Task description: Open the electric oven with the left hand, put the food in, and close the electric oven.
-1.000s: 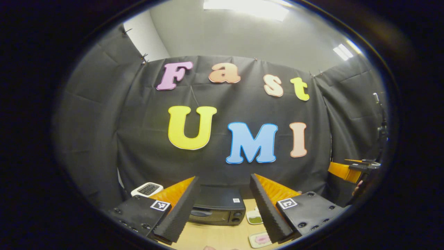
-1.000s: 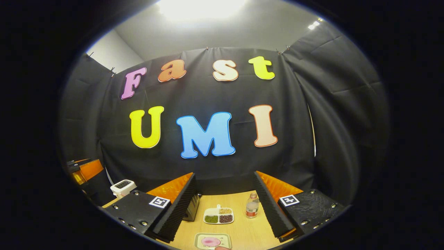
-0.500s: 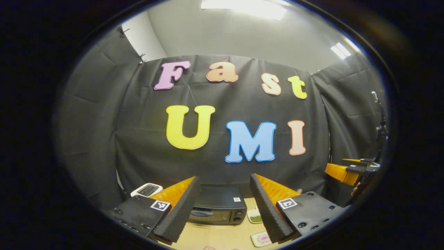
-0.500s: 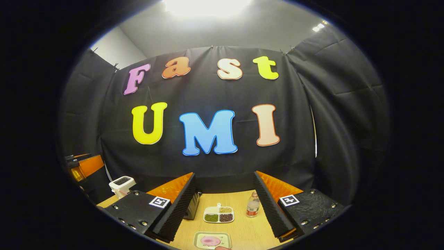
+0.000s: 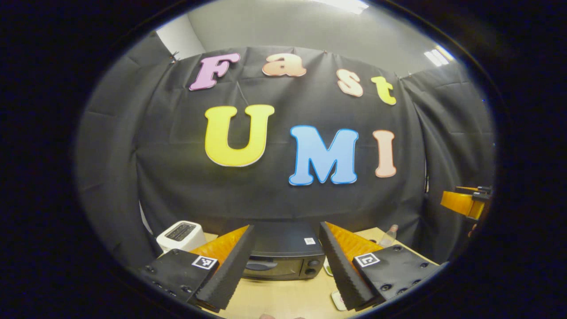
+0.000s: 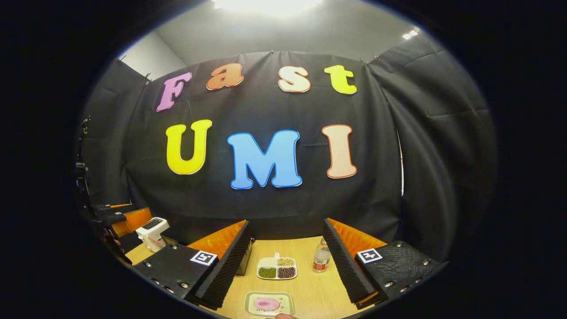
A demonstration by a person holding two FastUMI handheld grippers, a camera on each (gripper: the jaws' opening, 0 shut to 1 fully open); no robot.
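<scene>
A small black electric oven stands on the wooden table with its door shut, straight ahead between my left gripper's fingers. My left gripper is open, a short way in front of the oven and touching nothing. In the right gripper view a white square plate with a pink piece of food lies near the table's front edge. My right gripper hangs open above it and holds nothing. A corner of the oven peeks out behind its left finger. The other gripper shows at the far left.
A white toaster sits left of the oven. A divided white dish of beans and a small clear bottle stand mid-table. The wooden table ends at the black cloth wall behind.
My left gripper has moved closer to the oven and tilted down, so oven and toaster look larger. The right gripper has drifted slightly; the plate stays in place.
</scene>
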